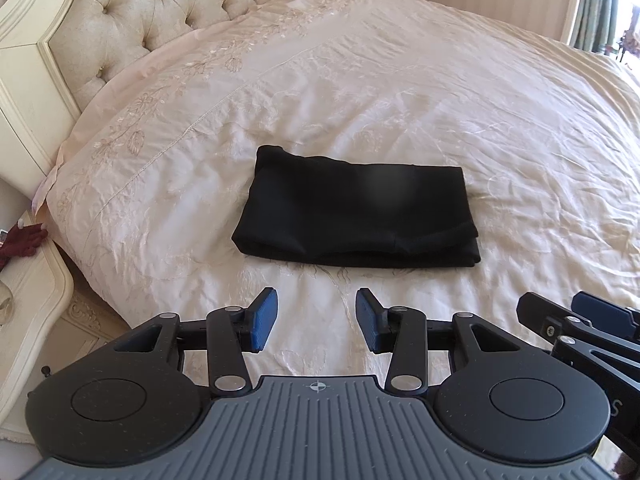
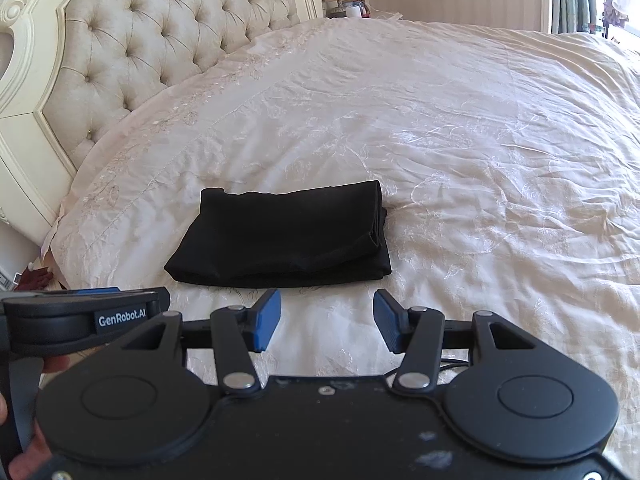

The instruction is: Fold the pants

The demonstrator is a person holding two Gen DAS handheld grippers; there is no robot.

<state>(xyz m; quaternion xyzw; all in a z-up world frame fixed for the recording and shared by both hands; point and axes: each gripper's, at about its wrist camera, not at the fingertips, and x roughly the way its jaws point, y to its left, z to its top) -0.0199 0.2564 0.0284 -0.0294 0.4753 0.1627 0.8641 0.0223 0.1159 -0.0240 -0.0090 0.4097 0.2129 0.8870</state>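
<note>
Now keep both grippers — left (image 1: 316, 319), right (image 2: 327, 321) — jaws apart, empty, clear of the folded pants (image 1: 356, 216); avoid snagging.

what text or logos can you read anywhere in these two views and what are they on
"GenRobot.AI": white lettering on the side of the left gripper, seen in the right wrist view.
"S": a lone pale letter on the right gripper body at the edge of the left wrist view; the rest is cut off.
A crosshair mark, no words, on the left gripper's grey ribbed plate.
Nothing readable on the black pants, the bedspread or the far nightstand items, which are too small.
</note>
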